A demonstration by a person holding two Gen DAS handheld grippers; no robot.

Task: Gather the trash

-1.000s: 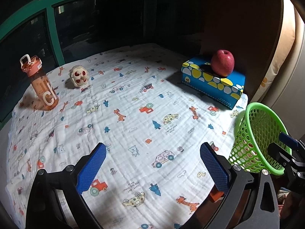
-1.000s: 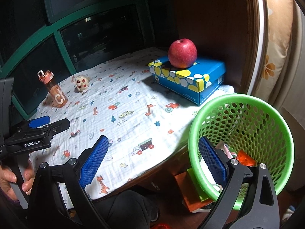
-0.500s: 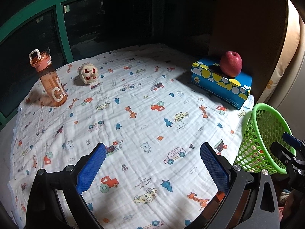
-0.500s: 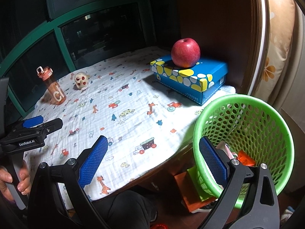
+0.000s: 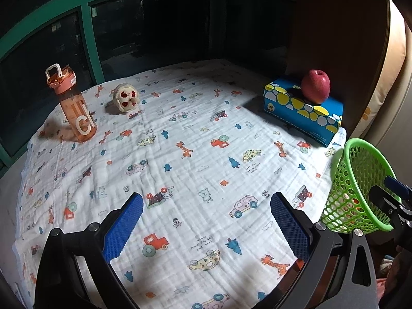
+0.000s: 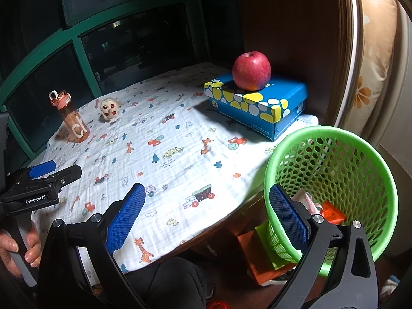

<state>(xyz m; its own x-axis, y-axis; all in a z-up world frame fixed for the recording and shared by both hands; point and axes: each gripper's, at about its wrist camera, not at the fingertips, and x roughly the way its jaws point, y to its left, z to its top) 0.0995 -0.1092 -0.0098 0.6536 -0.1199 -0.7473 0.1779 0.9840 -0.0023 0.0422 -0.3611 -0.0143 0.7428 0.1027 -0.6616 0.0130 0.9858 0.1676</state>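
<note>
A green mesh basket (image 6: 334, 177) hangs off the table's right edge, with pink and orange trash (image 6: 322, 208) in its bottom. The basket (image 5: 360, 185) also shows at the right of the left wrist view. My right gripper (image 6: 206, 211) is open; its right finger sits at the basket's near rim and nothing is between the fingers. My left gripper (image 5: 206, 221) is open and empty above the near part of the printed cloth (image 5: 195, 154). In the right wrist view the left gripper (image 6: 43, 177) appears at the left, held by a hand (image 6: 15, 252).
On the cloth stand an orange water bottle (image 5: 73, 105), a small cream toy (image 5: 126, 97) and a blue patterned box (image 5: 303, 110) with a red apple (image 5: 315, 86) on top. Dark windows with green frames (image 5: 87, 36) run behind. A knee (image 6: 175, 280) and orange-green items (image 6: 260, 252) lie below the table.
The left gripper has pulled back and risen, so the bottle, toy and box look farther off. The right gripper has shifted slightly; the basket stays beside its right finger. Both stay open.
</note>
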